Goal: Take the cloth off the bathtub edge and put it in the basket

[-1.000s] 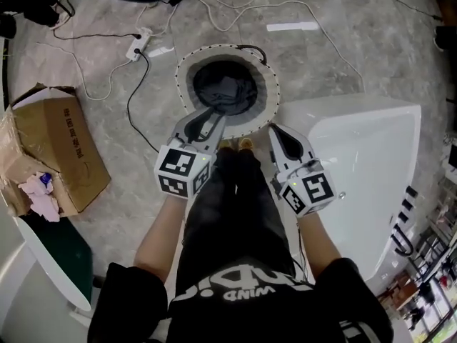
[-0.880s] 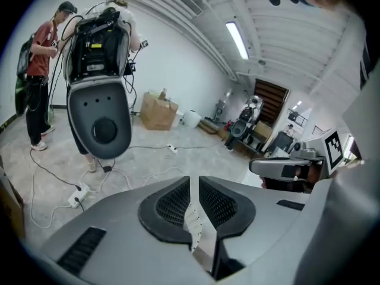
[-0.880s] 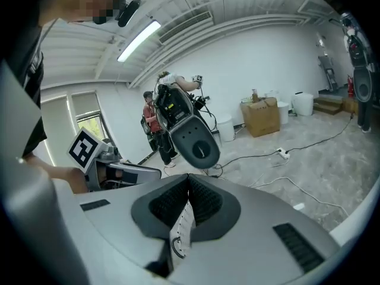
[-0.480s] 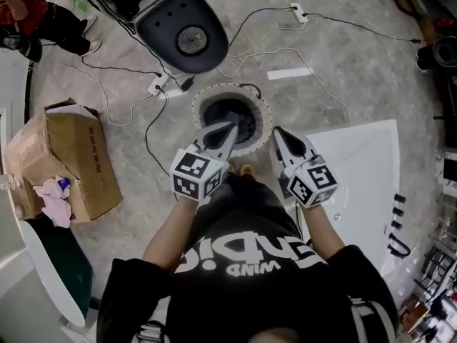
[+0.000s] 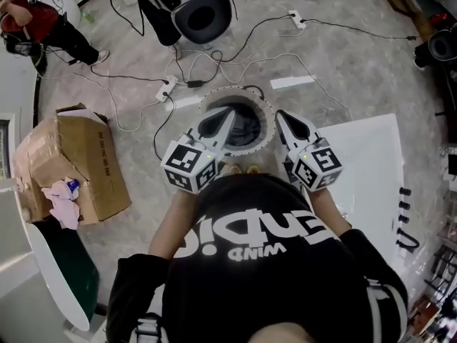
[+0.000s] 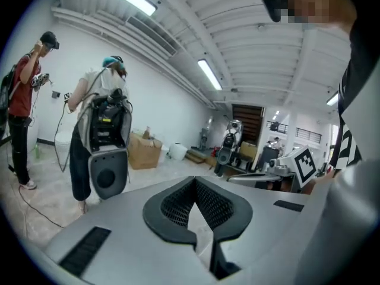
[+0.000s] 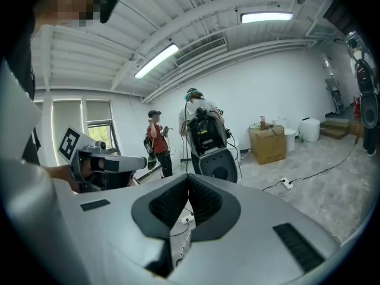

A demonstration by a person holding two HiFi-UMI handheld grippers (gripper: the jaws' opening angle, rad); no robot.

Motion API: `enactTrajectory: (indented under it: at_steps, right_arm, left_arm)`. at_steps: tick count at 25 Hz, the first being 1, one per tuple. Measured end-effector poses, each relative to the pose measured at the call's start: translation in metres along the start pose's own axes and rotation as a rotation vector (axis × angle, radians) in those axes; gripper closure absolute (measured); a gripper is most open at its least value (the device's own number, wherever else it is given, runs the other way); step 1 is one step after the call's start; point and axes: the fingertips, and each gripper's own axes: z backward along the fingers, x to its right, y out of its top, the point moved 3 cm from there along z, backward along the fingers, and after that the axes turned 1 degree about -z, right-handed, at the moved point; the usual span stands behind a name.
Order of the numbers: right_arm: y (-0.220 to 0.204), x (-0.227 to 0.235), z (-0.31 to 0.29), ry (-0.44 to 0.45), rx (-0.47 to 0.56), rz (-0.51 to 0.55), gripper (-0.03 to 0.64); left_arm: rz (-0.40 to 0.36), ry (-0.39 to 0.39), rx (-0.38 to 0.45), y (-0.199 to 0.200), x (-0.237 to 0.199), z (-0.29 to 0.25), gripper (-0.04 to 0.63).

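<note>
The round basket (image 5: pixel 265 110) stands on the floor just ahead of my feet, with the dark grey cloth (image 5: pixel 247 128) lying inside it. In the head view my left gripper (image 5: pixel 230 114) is held over the basket's left rim, shut with nothing between its jaws. My right gripper (image 5: pixel 280 114) hovers beside the basket's right rim, also shut and empty. The white bathtub (image 5: pixel 371 170) lies at the right. Both gripper views look out level across the room; the left gripper (image 6: pixel 195 180) and right gripper (image 7: pixel 189 177) show their pads meeting.
A torn cardboard box (image 5: pixel 78 163) with pink rags sits on the floor at left. Cables and power strips (image 5: pixel 166 88) run across the floor beyond the basket. A black and grey machine (image 5: pixel 196 6) and a person (image 5: pixel 36 20) stand further back.
The left jaws have shut over the basket with the cloth left inside. Both grippers have lifted and levelled, and the head view has swung up toward the far floor.
</note>
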Motion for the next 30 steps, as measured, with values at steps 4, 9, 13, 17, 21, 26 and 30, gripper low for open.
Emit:
enactTrajectory:
  at_steps: [4,9,13,17,21,26,30]
  right_arm:
    - [0.005,0.000,-0.003,0.014,0.018,0.013,0.603]
    - [0.011,-0.003,-0.003,0.022,0.036,0.021,0.603]
    - [0.012,-0.009,-0.003,0.032,0.042,0.026,0.603]
    - [0.012,-0.008,0.002,0.038,0.047,0.026,0.603]
    - [0.013,-0.011,0.005,0.045,0.048,0.028,0.603]
    - [0.009,-0.018,0.008,0.058,0.044,0.035,0.603]
    - [0.008,-0.024,0.009,0.070,0.045,0.037,0.603]
  left_arm:
    - [-0.008,0.011,0.049,0.007,-0.002,0.005,0.580]
    - [-0.008,0.016,0.069,0.007,0.000,0.008,0.580]
    - [-0.013,0.023,0.075,0.006,0.000,0.011,0.580]
    - [-0.024,0.031,0.073,0.004,0.004,0.011,0.580]
    - [-0.026,0.035,0.066,0.002,0.007,0.013,0.580]
    - [-0.024,0.044,0.062,-0.003,0.010,0.019,0.580]
    - [-0.029,0.048,0.059,-0.003,0.011,0.024,0.580]
